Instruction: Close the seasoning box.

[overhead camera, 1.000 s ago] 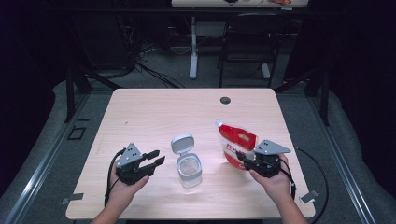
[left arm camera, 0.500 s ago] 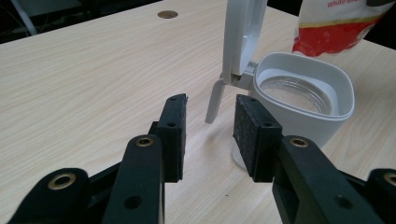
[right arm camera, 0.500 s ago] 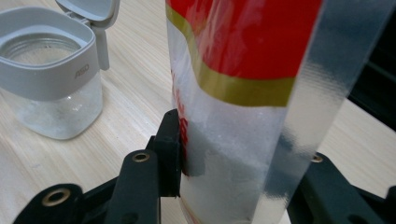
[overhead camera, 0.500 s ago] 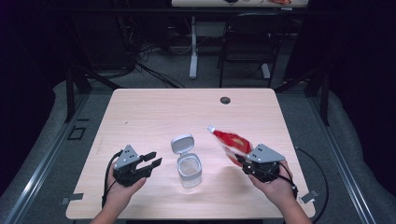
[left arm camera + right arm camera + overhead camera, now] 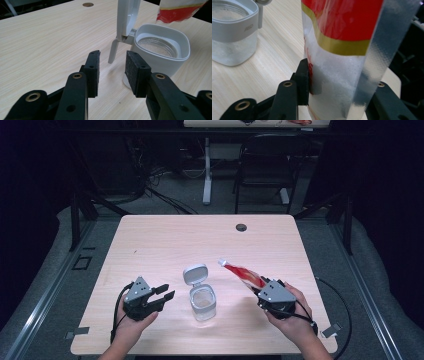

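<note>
High view: clear glass jar with a grey square collar (image 5: 202,301) stands mid-table, its grey flip lid (image 5: 194,274) hinged upright on the far side. Red-and-clear plastic pouch of white granules (image 5: 244,274) is clamped in the right gripper (image 5: 264,289), long axis tilted up and left toward the jar, its tip short of the mouth. Left gripper (image 5: 161,296) sits left of the jar, jaws pointing at it, apart from it.

Left gripper view: jaws half open, nothing between the pads (image 5: 93,70); jar just ahead to the right, pouch corner (image 5: 178,11) above its far rim.

Right gripper view: jaws closed on the pouch's lower part (image 5: 337,82); jar (image 5: 233,32) lies ahead-left, mouth open. Right hand is the nearer for pouring.
</note>
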A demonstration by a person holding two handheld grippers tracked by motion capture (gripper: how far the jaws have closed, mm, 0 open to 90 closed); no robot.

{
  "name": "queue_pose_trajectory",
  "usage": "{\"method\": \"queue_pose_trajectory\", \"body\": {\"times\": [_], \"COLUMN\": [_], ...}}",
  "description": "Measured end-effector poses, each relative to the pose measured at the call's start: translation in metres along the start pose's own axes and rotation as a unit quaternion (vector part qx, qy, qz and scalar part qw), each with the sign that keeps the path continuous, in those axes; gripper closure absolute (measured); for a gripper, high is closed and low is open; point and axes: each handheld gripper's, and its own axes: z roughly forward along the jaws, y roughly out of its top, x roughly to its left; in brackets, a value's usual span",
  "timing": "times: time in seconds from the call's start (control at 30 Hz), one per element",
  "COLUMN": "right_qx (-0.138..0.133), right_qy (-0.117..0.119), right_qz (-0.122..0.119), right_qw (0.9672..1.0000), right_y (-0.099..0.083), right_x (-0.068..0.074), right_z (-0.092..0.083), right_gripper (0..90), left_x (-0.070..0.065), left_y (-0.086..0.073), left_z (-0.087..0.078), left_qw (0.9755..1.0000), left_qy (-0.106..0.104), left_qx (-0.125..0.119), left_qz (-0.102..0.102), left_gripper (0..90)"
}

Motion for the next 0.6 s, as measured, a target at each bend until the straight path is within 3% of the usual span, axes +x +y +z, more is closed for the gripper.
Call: {"method": "queue_pose_trajectory", "body": {"times": [0.1, 0.23, 0.6], "right_qx": [0.006, 0.005, 0.006], "right_qy": [-0.017, -0.017, -0.043], "right_qz": [-0.023, -0.03, -0.061], "right_qw": [0.9996, 0.9994, 0.9972], "right_y": [0.002, 0.003, 0.005], "right_x": [0.004, 0.006, 0.012], "right_z": [0.0, -0.001, 0.0], "right_gripper": [59.2, 59.2, 59.4], "left_x": [0.0, 0.0, 0.001], "left_y": [0.0, 0.0, -0.002], "left_z": [0.0, 0.0, 0.001], "left_qw": [1.0, 1.0, 1.0], "left_qy": [0.0, 0.0, 0.003], "left_qx": [0.001, 0.0, -0.001], "left_qz": [0.0, -0.001, -0.001], "left_gripper": [65.1, 65.0, 64.8]}}
